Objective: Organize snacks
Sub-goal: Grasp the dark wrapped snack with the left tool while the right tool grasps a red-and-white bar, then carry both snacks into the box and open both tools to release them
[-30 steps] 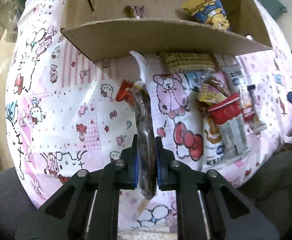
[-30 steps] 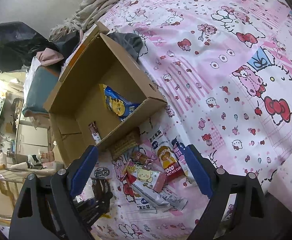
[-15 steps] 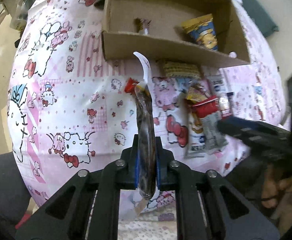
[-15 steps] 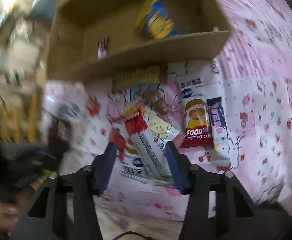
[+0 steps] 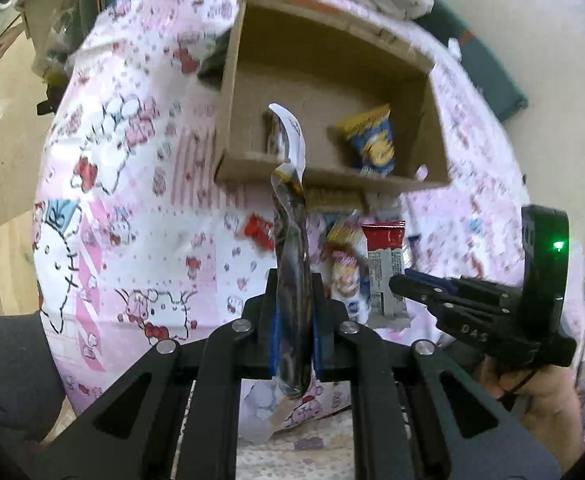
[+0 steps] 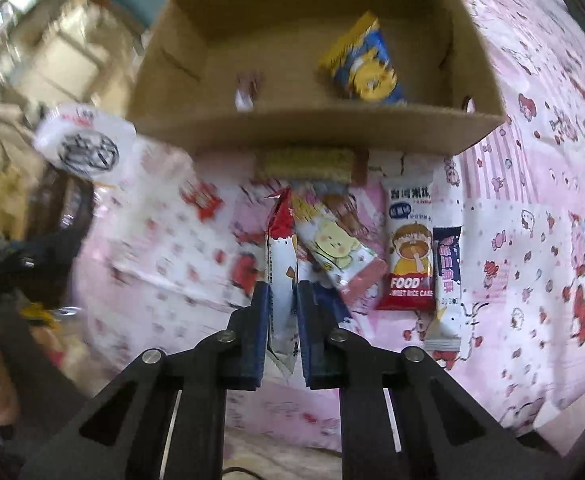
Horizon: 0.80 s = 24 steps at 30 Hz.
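My left gripper (image 5: pixel 294 320) is shut on a clear packet of dark snacks (image 5: pixel 290 256) with a white top flap, held upright above the bed in front of the cardboard box (image 5: pixel 332 178). My right gripper (image 6: pixel 282 328) is shut on a red-and-white snack packet (image 6: pixel 280 276) at the near end of the snack pile; it shows from the side in the left wrist view (image 5: pixel 432 286). The box (image 6: pixel 312 132) holds a blue-and-yellow bag (image 6: pixel 366 68) and a small dark packet (image 6: pixel 246 88).
Loose snacks lie on the pink cartoon bedsheet (image 6: pixel 532 240) before the box: a wafer pack (image 6: pixel 306 166), a red rice-cake packet (image 6: pixel 410 248), a narrow blue packet (image 6: pixel 446 280), a yellow-bear packet (image 6: pixel 334 254). A small red packet (image 5: pixel 259 230) lies left of them.
My left gripper pulled back and rose with its packet. My right gripper swung in over the pile and closed on the red-and-white packet.
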Tool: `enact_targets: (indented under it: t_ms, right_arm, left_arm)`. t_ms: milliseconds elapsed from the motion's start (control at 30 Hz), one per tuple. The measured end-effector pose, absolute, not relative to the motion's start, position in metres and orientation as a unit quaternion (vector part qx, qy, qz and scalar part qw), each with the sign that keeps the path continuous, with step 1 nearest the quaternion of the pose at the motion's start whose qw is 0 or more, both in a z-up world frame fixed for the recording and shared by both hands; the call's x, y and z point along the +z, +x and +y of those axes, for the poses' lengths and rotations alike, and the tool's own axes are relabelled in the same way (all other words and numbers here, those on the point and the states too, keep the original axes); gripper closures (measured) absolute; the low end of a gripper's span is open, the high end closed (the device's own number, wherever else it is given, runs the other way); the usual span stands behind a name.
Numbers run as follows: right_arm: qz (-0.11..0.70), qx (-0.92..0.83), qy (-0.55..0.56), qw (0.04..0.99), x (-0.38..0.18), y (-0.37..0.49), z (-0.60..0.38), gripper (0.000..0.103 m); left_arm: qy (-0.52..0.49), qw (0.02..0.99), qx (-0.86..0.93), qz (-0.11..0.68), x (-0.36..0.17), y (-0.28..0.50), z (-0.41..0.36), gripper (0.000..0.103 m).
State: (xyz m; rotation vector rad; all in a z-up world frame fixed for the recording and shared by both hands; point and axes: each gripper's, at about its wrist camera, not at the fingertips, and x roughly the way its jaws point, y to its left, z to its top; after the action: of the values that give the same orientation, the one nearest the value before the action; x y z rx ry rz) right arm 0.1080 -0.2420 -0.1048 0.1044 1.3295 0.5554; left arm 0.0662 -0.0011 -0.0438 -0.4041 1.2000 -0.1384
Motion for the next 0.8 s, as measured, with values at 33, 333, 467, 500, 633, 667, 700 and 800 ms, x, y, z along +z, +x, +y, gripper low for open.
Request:
enact_targets:
  t_ms: [33,333,467,500,633,667,700,800]
  right_arm:
    - [0.596,0.262,0.072,0.756,-0.097,0.109,-0.249,0.089]
    - [0.475,0.293,0.208,0.803,-0.031,0.126,-0.284,0.089]
    - [0.451,0.289,0.228,0.814,-0.018,0.142,-0.294,0.089]
    - [0.449,0.287,0.228,0.815,-0.018,0.147,-0.293,0.089]
    - [0.448,0.276,0.225,0.82,-0.013,0.169,-0.293,0.089]
    - [0.45,0.275,0.224,0.82,-0.014,0.174,-0.293,0.089]
    - [0.45,0.274,0.224,0.82,-0.015,0.177,-0.294,0.089]
    - [0.456,0.264,0.221,0.821,-0.017,0.191,-0.296,0.089]
  left_arm:
    - [-0.186,0.814,-0.066,0.547,-0.034,0.066,0.0,0.094]
    - [-0.175,0.861,-0.076,0.471,0.018,0.09,0.007,0.094]
    - [-0.152,0.87,-0.062,0.464,0.03,0.115,0.003,0.094]
    - [-0.146,0.872,-0.06,0.463,0.031,0.122,0.001,0.094]
    - [-0.127,0.878,-0.053,0.459,0.031,0.146,-0.005,0.094]
    - [-0.126,0.878,-0.052,0.459,0.03,0.154,-0.006,0.094]
    - [-0.124,0.877,-0.052,0.46,0.028,0.159,-0.007,0.094]
    - [-0.121,0.871,-0.052,0.473,0.016,0.18,-0.008,0.094]
